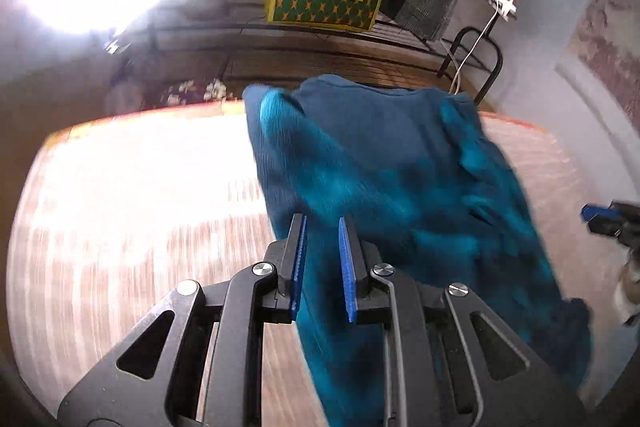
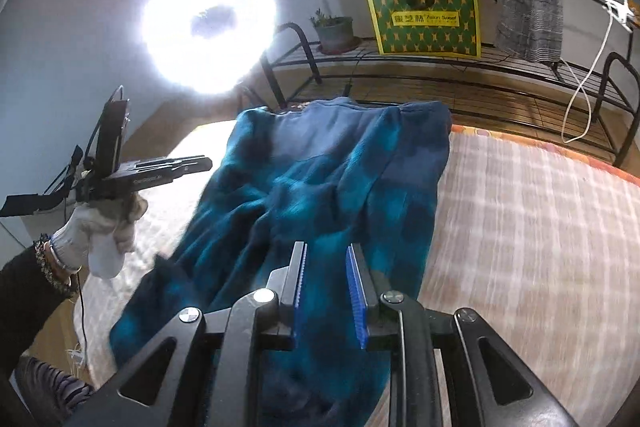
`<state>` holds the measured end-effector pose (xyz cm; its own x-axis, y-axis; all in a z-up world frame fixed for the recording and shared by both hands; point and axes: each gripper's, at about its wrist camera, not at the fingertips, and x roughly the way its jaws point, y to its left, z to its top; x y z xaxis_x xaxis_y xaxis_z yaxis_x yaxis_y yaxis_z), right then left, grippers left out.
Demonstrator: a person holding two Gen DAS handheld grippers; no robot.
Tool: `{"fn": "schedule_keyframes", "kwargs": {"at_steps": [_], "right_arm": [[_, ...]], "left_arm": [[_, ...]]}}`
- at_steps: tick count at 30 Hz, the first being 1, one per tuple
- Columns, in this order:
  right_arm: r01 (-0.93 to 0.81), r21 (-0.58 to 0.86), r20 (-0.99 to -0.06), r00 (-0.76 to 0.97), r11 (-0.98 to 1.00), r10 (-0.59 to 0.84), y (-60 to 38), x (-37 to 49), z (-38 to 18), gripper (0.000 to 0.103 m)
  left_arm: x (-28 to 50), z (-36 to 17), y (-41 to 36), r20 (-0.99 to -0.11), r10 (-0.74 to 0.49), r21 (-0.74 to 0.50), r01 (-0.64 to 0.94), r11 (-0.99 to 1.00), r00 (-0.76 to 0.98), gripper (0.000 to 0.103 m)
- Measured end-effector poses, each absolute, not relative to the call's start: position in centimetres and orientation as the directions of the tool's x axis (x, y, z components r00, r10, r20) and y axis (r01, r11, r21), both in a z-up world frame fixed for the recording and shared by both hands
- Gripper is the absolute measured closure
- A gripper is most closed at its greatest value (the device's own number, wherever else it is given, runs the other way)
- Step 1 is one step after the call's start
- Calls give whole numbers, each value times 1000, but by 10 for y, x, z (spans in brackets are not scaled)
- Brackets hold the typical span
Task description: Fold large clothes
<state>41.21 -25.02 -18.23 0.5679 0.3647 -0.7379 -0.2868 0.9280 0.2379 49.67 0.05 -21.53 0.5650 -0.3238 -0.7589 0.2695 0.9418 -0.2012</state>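
Note:
A large blue-and-teal fleece garment point(image 1: 384, 179) lies lengthwise on a striped bed cover point(image 1: 132, 195), folded into a long band; it also shows in the right wrist view point(image 2: 320, 195). My left gripper point(image 1: 323, 221) is open and empty above the garment's near left edge. It appears from the side in the right wrist view point(image 2: 200, 163), held in a white-gloved hand. My right gripper point(image 2: 327, 247) is open and empty above the garment's near end. Its blue fingertips point(image 1: 596, 214) show at the right edge of the left wrist view.
A black metal rack point(image 2: 440, 67) stands beyond the bed, bearing a green-yellow patterned box point(image 2: 424, 15), a potted plant point(image 2: 334, 29) and hanging cloths. A bright ring light point(image 2: 208, 27) glares at the left. A white cable point(image 2: 580, 95) hangs at the right.

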Motion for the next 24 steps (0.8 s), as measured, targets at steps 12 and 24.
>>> {"fn": "schedule_keyframes", "kwargs": {"at_steps": [12,24], "right_arm": [[-250,350,-751,501,903,430,-259,531,-252,85],[-168,374,-693,604,912,395,-312,542,-227,48]], "left_arm": [[563,-260,-31,-752,-319,-122,354,927,576,84],[562,-223,55,-710,-385,-288,255,923,590,74]]}}
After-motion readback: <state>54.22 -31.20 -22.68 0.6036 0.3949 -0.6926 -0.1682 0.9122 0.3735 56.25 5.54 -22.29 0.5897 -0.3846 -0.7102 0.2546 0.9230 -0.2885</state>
